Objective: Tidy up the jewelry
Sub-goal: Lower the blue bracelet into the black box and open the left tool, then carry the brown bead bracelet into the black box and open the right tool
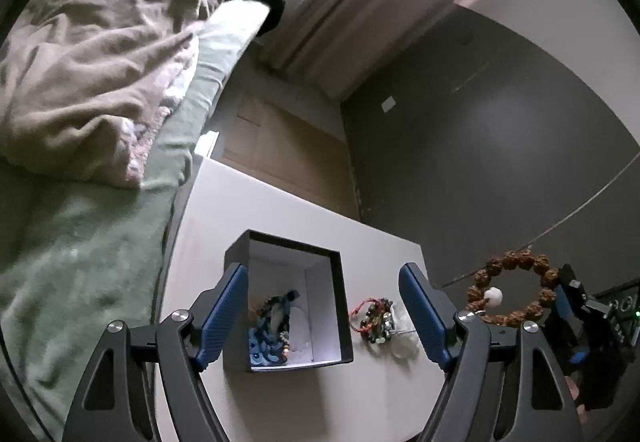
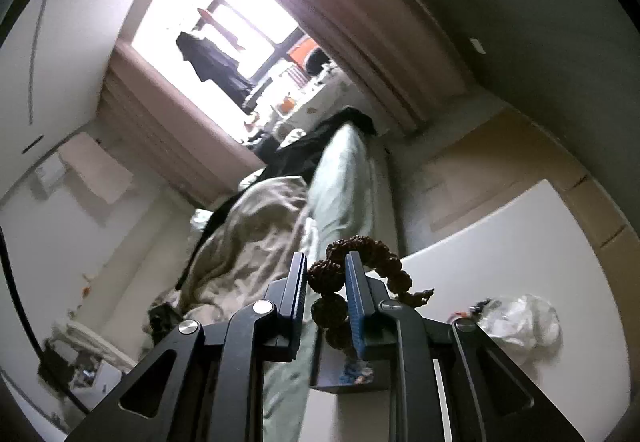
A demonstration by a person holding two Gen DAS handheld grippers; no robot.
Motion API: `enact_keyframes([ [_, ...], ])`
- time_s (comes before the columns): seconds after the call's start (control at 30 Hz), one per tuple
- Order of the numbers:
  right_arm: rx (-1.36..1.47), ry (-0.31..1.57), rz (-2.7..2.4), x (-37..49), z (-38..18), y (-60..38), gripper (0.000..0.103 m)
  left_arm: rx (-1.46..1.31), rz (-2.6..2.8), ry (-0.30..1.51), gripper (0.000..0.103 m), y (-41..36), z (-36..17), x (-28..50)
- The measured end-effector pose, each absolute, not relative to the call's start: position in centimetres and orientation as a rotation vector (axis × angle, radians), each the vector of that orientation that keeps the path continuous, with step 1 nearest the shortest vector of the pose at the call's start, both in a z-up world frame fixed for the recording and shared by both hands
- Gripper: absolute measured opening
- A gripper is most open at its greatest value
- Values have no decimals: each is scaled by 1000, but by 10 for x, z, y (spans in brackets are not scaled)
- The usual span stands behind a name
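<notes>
The left gripper (image 1: 322, 316) stands with its blue-padded fingers spread wide and nothing between the pads, poised over the white table (image 1: 280, 210). Just ahead of it, framed between the two fingers, sits an open black box (image 1: 340, 306) with a white lining; a heap of blue and mixed beads (image 1: 272, 330) lies in the box's corner nearest the left finger. Just inside the right finger, beside the box's outer wall, a small bundle of red cord and dark beads (image 1: 374, 318) rests on the tabletop against some clear plastic (image 2: 520, 318). Off to that same side, the right gripper (image 2: 326, 282) is raised clear of the table, its fingers pinching a bracelet of knobbly brown seed beads (image 1: 514, 294), whose loop hangs free with one white bead on it. Farther on, beyond the table's edge, a bed with a green blanket (image 1: 80, 242) and a rumpled beige quilt (image 1: 100, 62) runs toward the curtained window (image 2: 224, 22).
</notes>
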State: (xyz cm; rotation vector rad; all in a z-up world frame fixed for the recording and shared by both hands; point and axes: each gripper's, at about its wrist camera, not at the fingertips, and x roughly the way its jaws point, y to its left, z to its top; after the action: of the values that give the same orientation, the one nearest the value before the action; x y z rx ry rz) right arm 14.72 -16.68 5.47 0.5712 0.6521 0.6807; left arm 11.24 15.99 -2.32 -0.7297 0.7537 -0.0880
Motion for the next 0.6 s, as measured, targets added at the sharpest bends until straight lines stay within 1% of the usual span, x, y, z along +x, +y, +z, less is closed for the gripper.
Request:
enact_keyframes([
  [0.3, 552, 579, 724, 134, 84, -150, 21, -745, -74, 711, 78, 178, -15, 104],
  [0.4, 519, 609, 725, 137, 77, -134, 21, -760, -63, 694, 78, 186, -13, 99],
  [0.6, 467, 721, 741, 151, 46, -94, 21, -778, -44, 669, 78, 199, -10, 94],
])
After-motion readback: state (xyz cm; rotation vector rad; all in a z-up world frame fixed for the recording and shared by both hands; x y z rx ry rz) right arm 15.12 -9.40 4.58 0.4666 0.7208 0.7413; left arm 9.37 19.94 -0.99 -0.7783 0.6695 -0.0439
